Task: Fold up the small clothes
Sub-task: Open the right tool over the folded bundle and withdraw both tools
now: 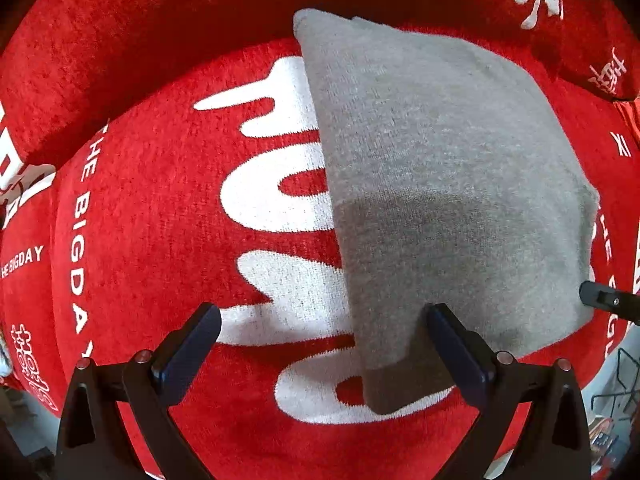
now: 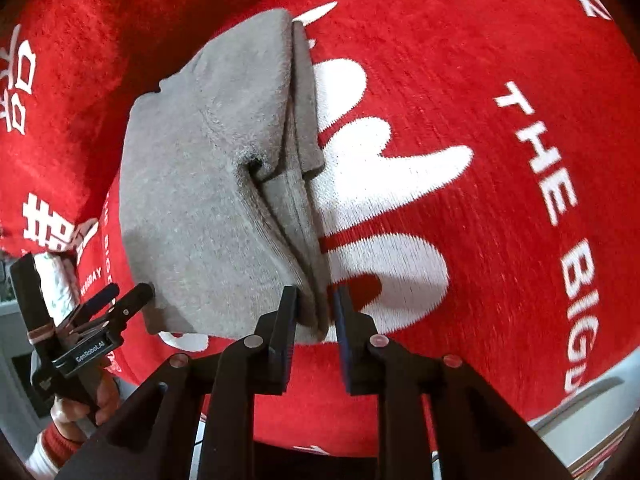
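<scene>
Red plush cover (image 1: 160,360) with white lettering spans surface; pale floor visible past its near edge. One grey knit garment (image 1: 440,160), folded, lies on cover. Two tongs: left tongs (image 1: 320,340) spread wide, released, straddling garment's near corner; right tongs (image 2: 314,312) narrowly parted around garment's layered edge, pads not pressing. Open red cover beside garment.

white letters (image 1: 280,184): partly hidden under the grey cloth (image 1: 440,184)
red blanket (image 2: 500,60): cut off by edges
</scene>
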A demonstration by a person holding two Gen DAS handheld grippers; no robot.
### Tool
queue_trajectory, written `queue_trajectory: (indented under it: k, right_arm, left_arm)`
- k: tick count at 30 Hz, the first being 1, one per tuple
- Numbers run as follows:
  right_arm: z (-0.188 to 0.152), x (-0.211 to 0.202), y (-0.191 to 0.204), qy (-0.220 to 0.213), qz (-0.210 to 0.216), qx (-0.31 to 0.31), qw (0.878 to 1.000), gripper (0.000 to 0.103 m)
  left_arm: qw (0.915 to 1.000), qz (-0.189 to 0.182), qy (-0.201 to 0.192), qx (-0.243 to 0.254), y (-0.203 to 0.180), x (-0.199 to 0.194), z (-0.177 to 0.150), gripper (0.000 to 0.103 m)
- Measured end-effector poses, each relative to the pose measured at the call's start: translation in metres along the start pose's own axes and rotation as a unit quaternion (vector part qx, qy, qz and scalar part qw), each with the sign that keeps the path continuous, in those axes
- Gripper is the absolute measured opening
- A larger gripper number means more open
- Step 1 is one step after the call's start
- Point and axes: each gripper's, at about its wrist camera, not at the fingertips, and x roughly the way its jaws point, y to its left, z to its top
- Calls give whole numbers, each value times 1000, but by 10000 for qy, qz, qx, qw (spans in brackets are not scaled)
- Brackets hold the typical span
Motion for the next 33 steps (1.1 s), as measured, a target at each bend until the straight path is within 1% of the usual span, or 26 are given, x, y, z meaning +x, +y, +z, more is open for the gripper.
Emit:
queue_trajectory:
  k: [1,3,4,5,11,12,14,19,22,24,28,31,33]
  right_arm:
    - [-2,-2,3,-39,-29,7,10000,21]
    - [-6,-8,6,-134,-108,67,9998,29]
    - [-8,-11,7,-180,-125,120,9997,39]
    - [-11,-15,6,-238,-114,185,9995,47]
    - [-23,-27,14,-466,-110,328,9983,48]
    - [-25,-28,15,-482,-101,332,9982,50]
    - [-29,-27,19,-515,-86,344,9980,58]
    - [-36,-17,30,-505,-48,363,9981,59]
    - [-42,-12,30,-464,-29,362,9983,64]
    - [-43,-9,28,-394,-14,395,9984,64]
    - [-34,-12,26,-350,58,330,9988,64]
    - [-19,-15,24,-333,99,166,9993,72]
    - [-5,-18,22,-307,99,104,9994,72]
  left_arm:
    - [10000,-23,-1,-18,-2,-3,-1,103]
    - [10000,-77,1,-16,0,-7,-3,103]
    - [10000,-83,-10,7,1,-8,-4,103]
    - [10000,-83,-20,43,1,-10,-5,103]
    - [9997,-176,-65,151,9,-18,-11,103]
    - [9997,-192,-70,153,10,-19,-11,103]
    - [9996,-220,-77,162,9,-23,-14,103]
    - [9993,-247,-59,267,16,-21,-14,103]
    - [9992,-260,-40,291,19,-18,-16,103]
    - [9993,-259,-8,281,21,-17,-17,103]
    - [9996,-220,33,143,25,-19,-17,103]
    - [9998,-171,30,-4,27,-21,-12,103]
    - [9998,-98,-83,-127,29,-25,-6,103]
